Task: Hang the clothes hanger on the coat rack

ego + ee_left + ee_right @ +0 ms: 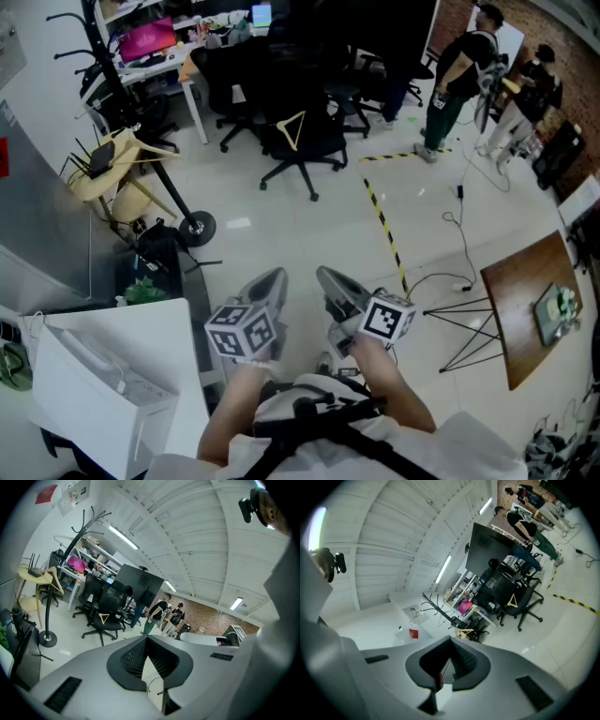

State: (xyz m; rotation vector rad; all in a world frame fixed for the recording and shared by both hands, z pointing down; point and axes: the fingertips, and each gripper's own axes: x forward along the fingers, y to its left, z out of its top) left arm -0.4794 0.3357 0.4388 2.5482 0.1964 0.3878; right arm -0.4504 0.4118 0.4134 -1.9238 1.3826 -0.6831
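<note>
**Currently at the start: hanger not yet picked up**

Step, as I judge it: approach. Nothing is in hand, and the work lies well ahead across the glossy pale floor [281, 220].

- Far left stands the coat rack [197, 226]. It is a thin black pole on a round disc foot, with curved prongs at the top.
- Right of it, and well apart, is a black office chair [298, 150] on a star-shaped caster base.
- The hanger [292, 130] is pale wood with a triangular outline, and it rests against the chair's back. Its hook is too small to make out.
- A second hanger [141, 148], also pale wood, sits low against the rack's pole.
- The left gripper [275, 276] and right gripper [324, 275] are smooth grey shells with black ribbed pads. Both have their fingers pressed together on nothing, and they are held low, side by side.

Next move, I reckon: walk to the chair, part one pair of fingers and pinch the hanger's slim wooden arm. That would leave the hook free for a prong.
</note>
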